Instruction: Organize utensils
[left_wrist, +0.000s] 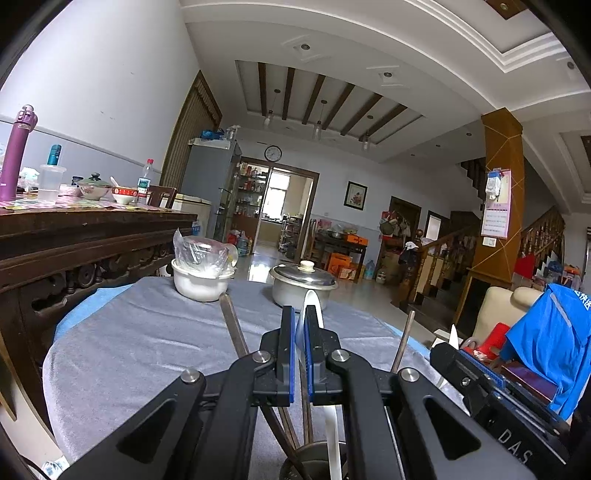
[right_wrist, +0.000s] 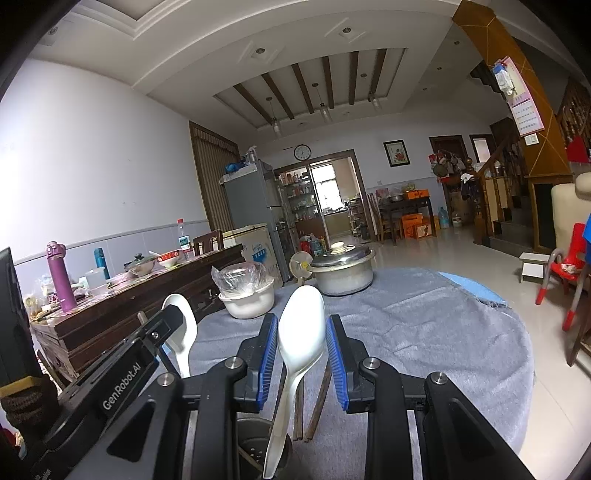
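Note:
In the left wrist view my left gripper (left_wrist: 303, 321) is shut on a white spoon (left_wrist: 309, 302), seen edge-on, whose handle reaches down into a dark round utensil holder (left_wrist: 314, 458). Chopsticks (left_wrist: 232, 328) stand in the same holder. In the right wrist view my right gripper (right_wrist: 301, 332) is open, its blue pads either side of a second white spoon (right_wrist: 301, 328) that stands with its handle in the holder (right_wrist: 255, 443) beside brown chopsticks (right_wrist: 321, 402). The pads do not touch it. The left gripper (right_wrist: 177, 317) with its spoon shows at the left there.
A round table with a grey cloth (right_wrist: 424, 332) holds a white bowl with a plastic bag (right_wrist: 247, 295) and a lidded steel pot (right_wrist: 341, 269). A dark wooden sideboard (left_wrist: 74, 240) with bottles and bowls stands at the left. A red chair (right_wrist: 565, 273) is at the right.

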